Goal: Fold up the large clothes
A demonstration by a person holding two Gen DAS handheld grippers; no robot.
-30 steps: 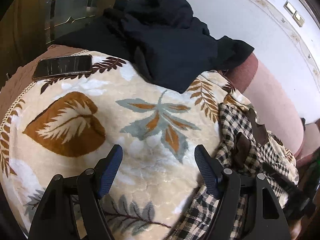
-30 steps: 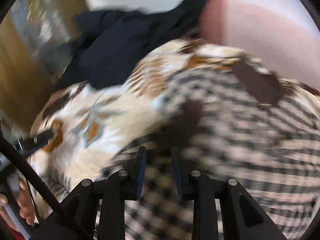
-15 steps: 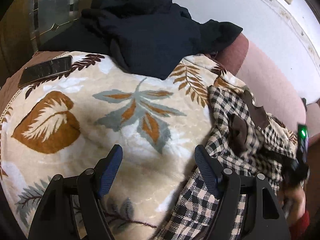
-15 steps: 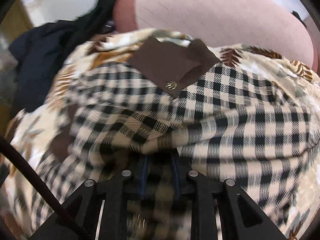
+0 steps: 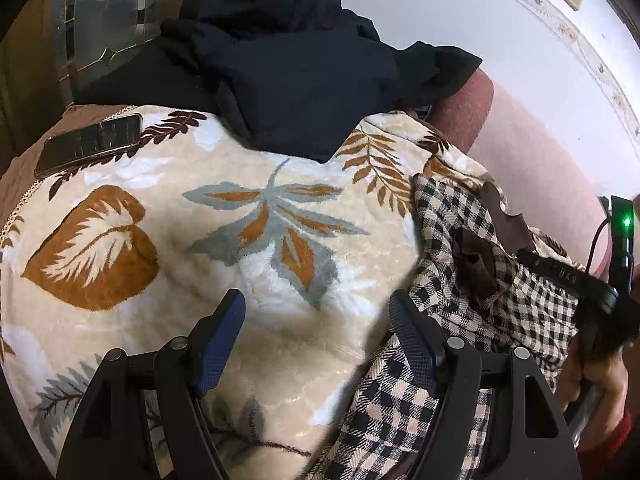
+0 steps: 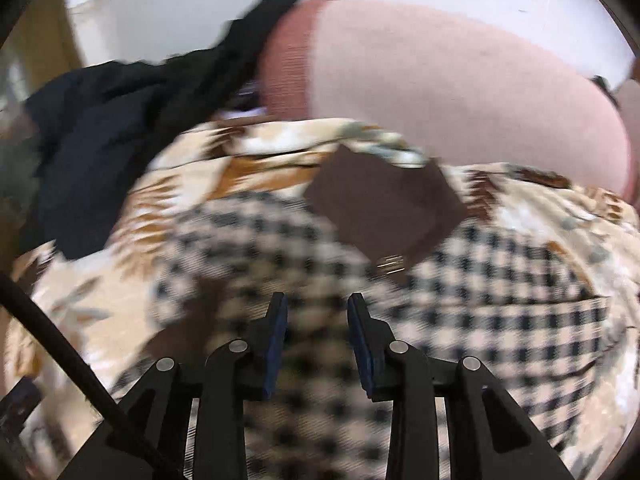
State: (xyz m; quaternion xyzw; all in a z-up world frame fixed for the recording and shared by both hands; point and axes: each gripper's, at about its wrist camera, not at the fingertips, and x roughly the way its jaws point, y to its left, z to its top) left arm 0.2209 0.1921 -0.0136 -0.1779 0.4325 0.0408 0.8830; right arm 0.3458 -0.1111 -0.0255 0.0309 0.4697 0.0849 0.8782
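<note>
A black-and-cream checked garment [image 5: 500, 312] with a brown collar [image 6: 384, 204] lies crumpled on a leaf-patterned blanket [image 5: 200, 264]. My left gripper [image 5: 316, 304] hovers open over the blanket, nothing between its pads, and its right finger is at the garment's left edge. My right gripper [image 6: 317, 300] is above the checked garment [image 6: 500, 280]. Its jaws are opening, with a clear gap and no cloth pinched between them. The right wrist view is blurred by motion. In the left wrist view, a hand [image 5: 596, 376] holds the right gripper's body at the far right.
A heap of dark navy clothes [image 5: 312, 68] lies at the back of the blanket. A phone [image 5: 90, 144] rests at the blanket's left edge. A pink sofa back [image 5: 532, 152] rises behind, below a white wall. A cabinet with glass stands at the far left.
The right gripper was shut on a fold of the checked cloth half a second ago; it has let go, opened and pulled back. The left gripper shifted slightly toward the garment, still open.
</note>
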